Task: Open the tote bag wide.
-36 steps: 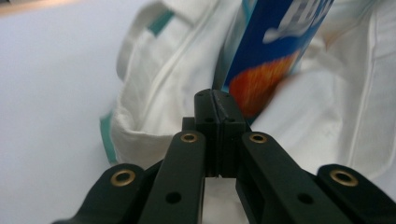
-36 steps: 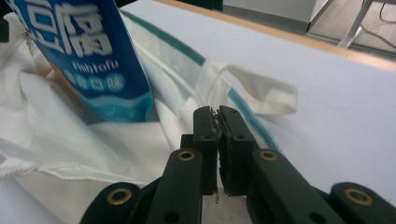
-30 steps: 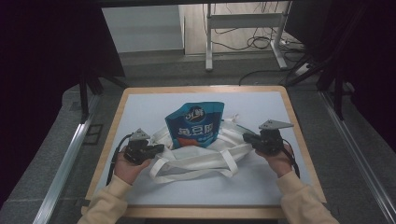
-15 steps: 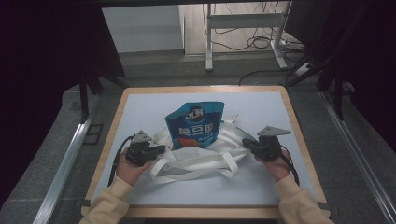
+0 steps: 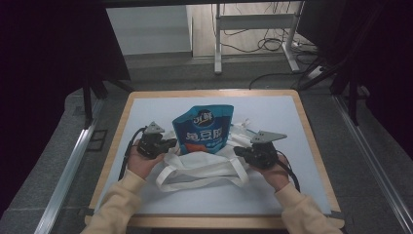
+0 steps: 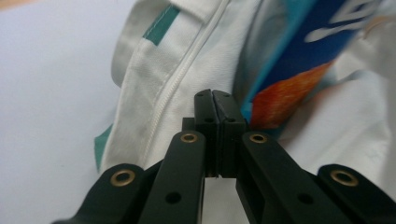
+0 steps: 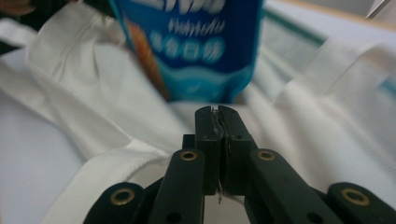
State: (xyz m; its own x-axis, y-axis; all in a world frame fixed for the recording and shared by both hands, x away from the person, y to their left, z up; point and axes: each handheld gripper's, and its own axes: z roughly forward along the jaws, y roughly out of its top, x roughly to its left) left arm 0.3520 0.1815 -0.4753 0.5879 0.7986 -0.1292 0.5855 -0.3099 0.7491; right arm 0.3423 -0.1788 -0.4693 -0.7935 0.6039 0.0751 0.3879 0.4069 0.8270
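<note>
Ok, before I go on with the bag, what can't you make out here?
- High view: blue pouch bottom, hidden inside white bag.
- Left gripper view: cloth between its shut jaws, too thin to confirm.
- Right gripper view: pouch top, cut off by the frame.

- I'd call this a lab or test room, not a home: my table [image 5: 311, 146] is a wood-framed board with a plain pale top, set alone on grey carpet [image 5: 375, 146].
- Black curtains [image 5: 44, 73] hang at both sides (like a recording booth).
- Behind stands a white metal desk frame [image 5: 253, 22], loose cables [image 5: 272, 44] trailing beneath it.
</note>
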